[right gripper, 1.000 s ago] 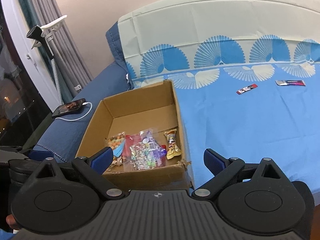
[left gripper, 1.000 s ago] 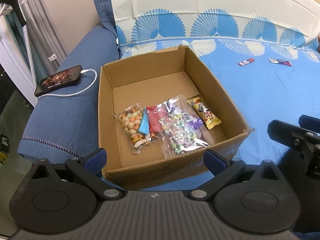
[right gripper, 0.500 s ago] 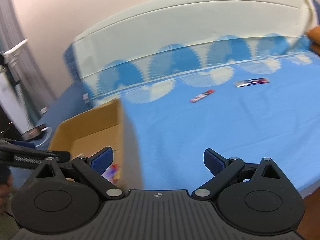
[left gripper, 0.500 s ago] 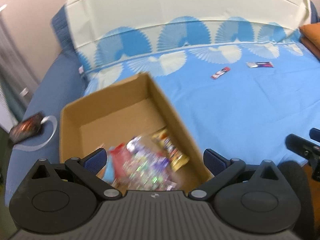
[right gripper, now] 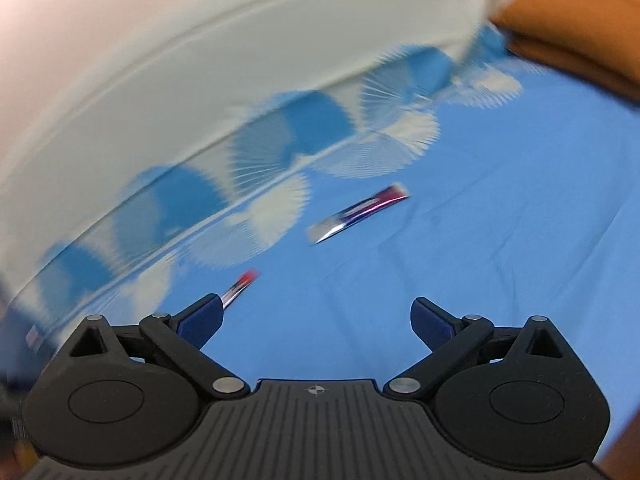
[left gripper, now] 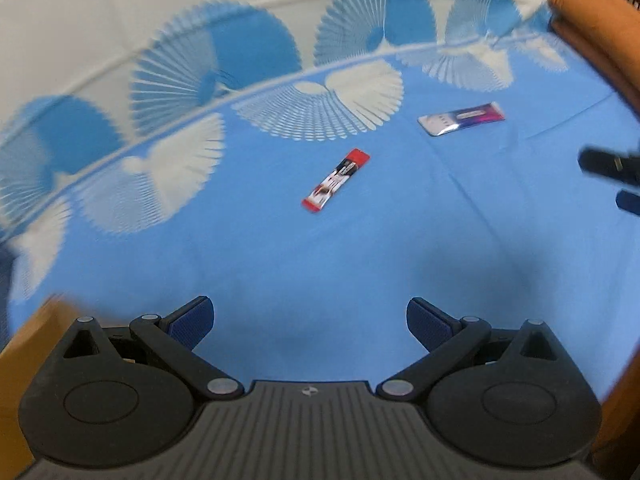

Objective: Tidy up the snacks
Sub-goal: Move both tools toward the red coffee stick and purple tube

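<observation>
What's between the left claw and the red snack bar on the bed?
Nothing visible. The left claw is open, and only bare blue bedsheet lies between it and the red snack bar. The silver-purple snack bar sits farther off to the right, out of that line.

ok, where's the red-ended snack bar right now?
Left wrist view: the red-ended snack bar lies loose on the blue bedsheet, ahead of the open left gripper, down-left of the silver-and-purple packet. Right wrist view shows it blurred beside that gripper's left fingertip.
</observation>
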The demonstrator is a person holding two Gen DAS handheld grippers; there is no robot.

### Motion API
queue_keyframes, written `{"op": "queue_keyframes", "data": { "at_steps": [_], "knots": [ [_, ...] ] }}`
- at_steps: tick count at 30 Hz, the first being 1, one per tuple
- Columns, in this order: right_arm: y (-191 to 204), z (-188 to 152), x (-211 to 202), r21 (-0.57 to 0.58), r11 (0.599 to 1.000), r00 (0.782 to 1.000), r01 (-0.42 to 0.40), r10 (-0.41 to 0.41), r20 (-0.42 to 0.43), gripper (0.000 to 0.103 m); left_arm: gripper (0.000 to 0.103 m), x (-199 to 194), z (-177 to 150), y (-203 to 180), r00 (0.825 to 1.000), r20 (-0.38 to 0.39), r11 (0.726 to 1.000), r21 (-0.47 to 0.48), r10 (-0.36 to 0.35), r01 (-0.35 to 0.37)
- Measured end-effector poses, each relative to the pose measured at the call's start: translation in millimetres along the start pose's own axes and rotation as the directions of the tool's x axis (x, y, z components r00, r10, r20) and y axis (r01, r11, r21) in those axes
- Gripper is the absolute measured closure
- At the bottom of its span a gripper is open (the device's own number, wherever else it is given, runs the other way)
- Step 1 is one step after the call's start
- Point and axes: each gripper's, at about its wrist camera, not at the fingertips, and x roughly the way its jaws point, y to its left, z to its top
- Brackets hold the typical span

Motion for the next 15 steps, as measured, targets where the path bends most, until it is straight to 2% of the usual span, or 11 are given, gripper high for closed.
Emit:
{"op": "queue_keyframes", "data": {
  "at_steps": [3,6,8,10,13,14,15],
  "knots": [
    [-17.0,28.9,77.5,0.074,0.994,0.997,0.076,-0.074,-0.036,0.003,0.000,57.6,34.0,-4.2,1.000,-0.020,1.000,0.006,0.001,-0.001],
    [-25.4,47.5,152.3,0.055,0.983,0.982,0.177,-0.172,-0.072,0.003,0.000,103.4,62.1,0.3,0.999,-0.031,1.000,-0.013,-0.023,0.023],
    [-26.4,57.0,189.2,0.066,0.981,0.981,0.184,-0.179,-0.075,0.003,0.000,131.2,79.6,5.4,0.997,-0.033,0.997,-0.034,-0.064,0.063],
    [-26.6,66.5,216.4,0.125,0.981,0.988,0.148,-0.142,-0.055,0.002,0.000,151.3,90.0,8.1,0.995,-0.012,0.995,-0.037,-0.097,0.097],
    [-21.1,76.1,262.9,0.175,0.972,0.986,0.155,-0.142,-0.085,0.000,0.000,186.6,93.3,8.9,0.994,-0.054,0.996,-0.019,-0.092,0.092],
    [-18.2,74.6,276.8,0.170,0.968,0.980,0.187,-0.170,-0.107,0.000,0.000,183.2,90.7,11.3,0.996,0.016,0.995,-0.037,-0.092,0.093],
    [-9.4,73.6,277.8,0.132,0.966,0.975,0.222,-0.216,-0.062,0.000,0.000,185.3,89.7,11.0,0.996,0.028,0.996,-0.030,-0.082,0.083]
  ]
}}
